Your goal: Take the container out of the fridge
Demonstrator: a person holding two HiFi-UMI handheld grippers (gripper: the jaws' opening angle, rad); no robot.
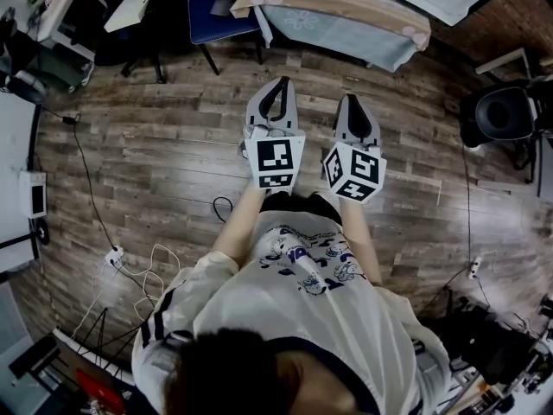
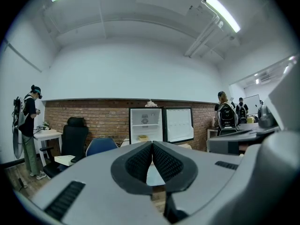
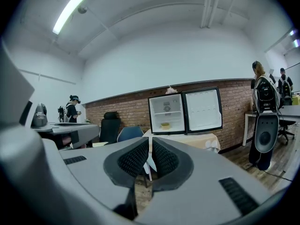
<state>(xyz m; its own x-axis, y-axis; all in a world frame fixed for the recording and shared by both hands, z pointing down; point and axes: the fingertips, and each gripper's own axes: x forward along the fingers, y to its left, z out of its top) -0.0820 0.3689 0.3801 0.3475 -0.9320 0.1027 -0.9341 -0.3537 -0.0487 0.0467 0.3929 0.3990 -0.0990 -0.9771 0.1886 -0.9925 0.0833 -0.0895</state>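
A small fridge (image 2: 145,124) stands open against the brick wall across the room, its door (image 2: 178,124) swung to the right. A small yellow container (image 2: 143,138) sits on the fridge's lower shelf; in the right gripper view the same container (image 3: 165,125) shows inside the fridge (image 3: 166,114). In the head view my left gripper (image 1: 278,102) and right gripper (image 1: 354,111) are side by side over the wooden floor, far from the fridge. Both hold nothing, with their jaws together. The left gripper (image 2: 152,146) and right gripper (image 3: 150,146) point toward the fridge.
A cloth-covered table (image 1: 346,7) stands between me and the fridge, with a blue chair (image 1: 207,7) to its left. A black office chair (image 2: 75,139) and a standing person (image 2: 29,125) are at the left; other people (image 2: 226,114) stand at the right. Cables (image 1: 130,266) lie on the floor.
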